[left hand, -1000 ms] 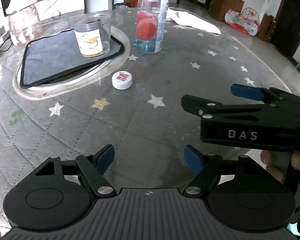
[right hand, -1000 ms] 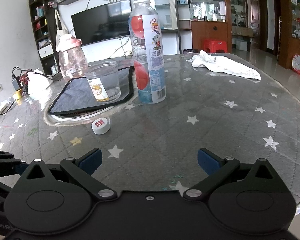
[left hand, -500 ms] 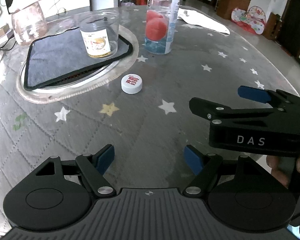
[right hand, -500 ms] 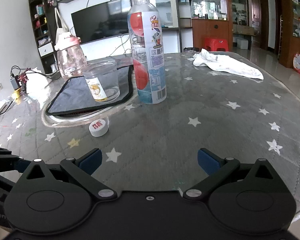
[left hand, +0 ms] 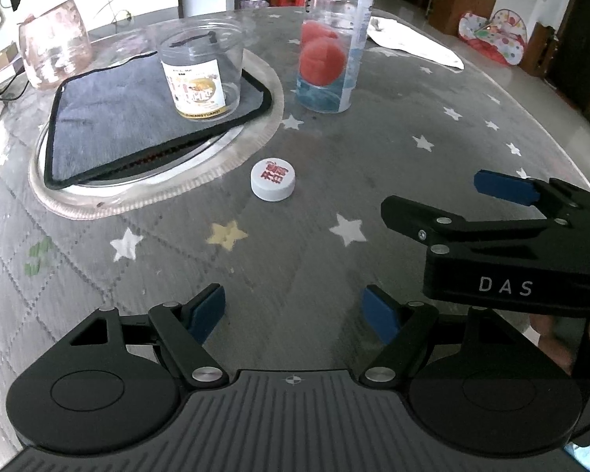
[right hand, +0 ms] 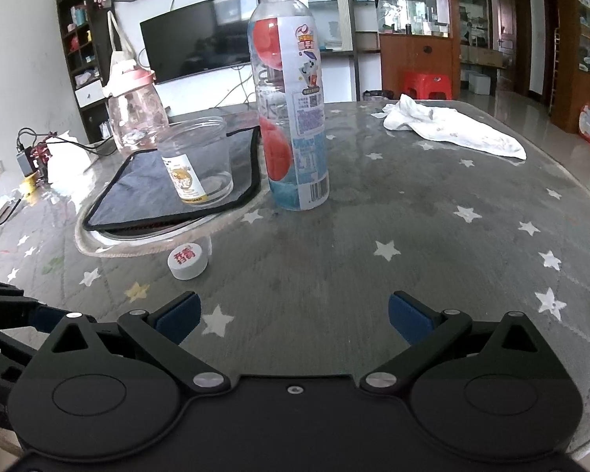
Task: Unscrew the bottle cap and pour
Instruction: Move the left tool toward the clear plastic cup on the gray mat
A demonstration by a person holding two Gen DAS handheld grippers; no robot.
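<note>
Bottle (right hand: 291,118) stands upright and uncapped, dead ahead of your right gripper (right hand: 291,314); cap (right hand: 187,261) lies on the table ahead-left, jar (right hand: 196,161) just left of the bottle. Left gripper (left hand: 293,308) and right both spread, holding nothing.

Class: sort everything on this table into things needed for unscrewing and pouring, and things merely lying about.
Needed: tall clear plastic bottle; white round cap; clear labelled plastic jar.

Lying about: pink lidded jug; white crumpled cloth; grey black-edged mat.
</note>
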